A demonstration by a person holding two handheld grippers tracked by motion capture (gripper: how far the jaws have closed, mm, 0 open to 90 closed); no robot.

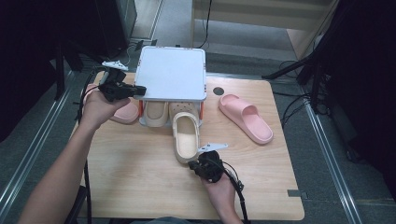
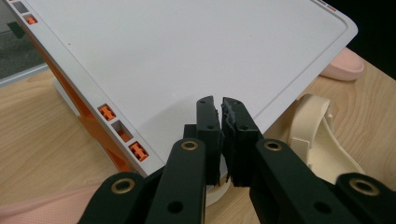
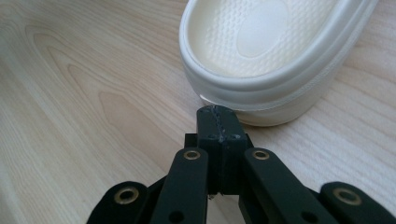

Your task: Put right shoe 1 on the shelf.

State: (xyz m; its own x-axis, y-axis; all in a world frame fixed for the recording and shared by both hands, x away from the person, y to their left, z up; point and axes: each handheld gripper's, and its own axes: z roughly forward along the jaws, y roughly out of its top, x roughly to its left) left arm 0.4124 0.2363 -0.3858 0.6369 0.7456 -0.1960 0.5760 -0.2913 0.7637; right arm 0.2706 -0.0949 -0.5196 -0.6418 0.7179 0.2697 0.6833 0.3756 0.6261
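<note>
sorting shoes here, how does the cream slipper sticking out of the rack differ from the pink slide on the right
The cream slipper is cream, while the pink slide is pink. The cream slipper has its toe end tucked under the white rack; the pink slide lies fully in the open, apart from the rack. The cream slipper points straight at the rack; the pink slide lies diagonally. Both rest sole-down on the wooden table.

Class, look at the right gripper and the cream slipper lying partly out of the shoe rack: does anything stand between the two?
Nothing visible does. The right gripper, jaws shut, sits just off the heel of the cream slipper, with bare wooden table between them.
</note>
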